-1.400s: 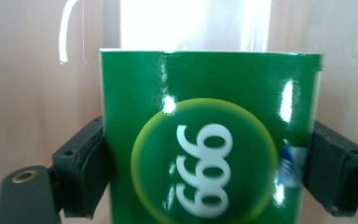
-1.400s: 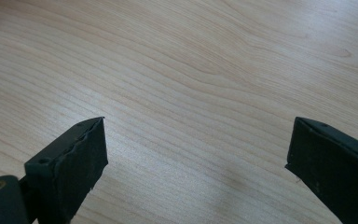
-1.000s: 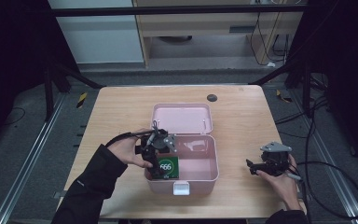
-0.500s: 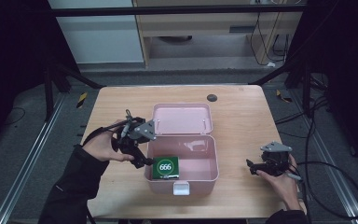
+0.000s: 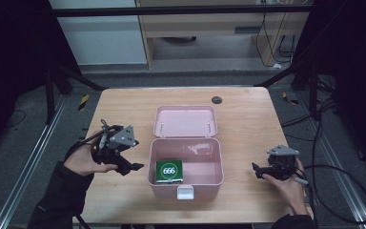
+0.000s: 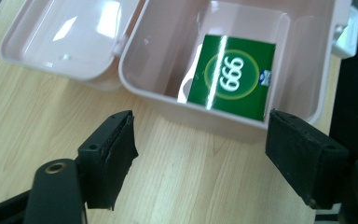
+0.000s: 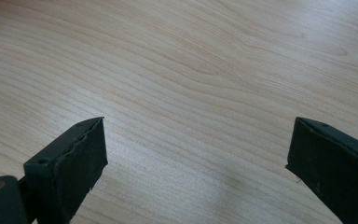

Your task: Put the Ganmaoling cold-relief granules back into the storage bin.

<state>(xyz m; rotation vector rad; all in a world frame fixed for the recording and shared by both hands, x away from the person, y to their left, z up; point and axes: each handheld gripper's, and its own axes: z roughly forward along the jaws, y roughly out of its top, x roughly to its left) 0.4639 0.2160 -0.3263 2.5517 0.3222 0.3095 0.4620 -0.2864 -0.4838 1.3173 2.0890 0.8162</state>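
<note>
A green pack [image 5: 169, 171] is lying in the open pink box [image 5: 186, 181] on the counter [image 5: 248, 119]. Left tool [image 5: 132, 166] and right tool [image 5: 256, 170] are both hovering spread, empty.

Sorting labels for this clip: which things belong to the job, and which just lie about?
In the job:
- pink box, lid open
- green 666 packet inside it
- left tongs, open
- right tongs, open

Lying about:
- dark round disc at the table's far edge

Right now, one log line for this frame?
left gripper: open, empty, left of box | right gripper: open, empty, over table | pink box: lid open | green packet: inside box
</note>
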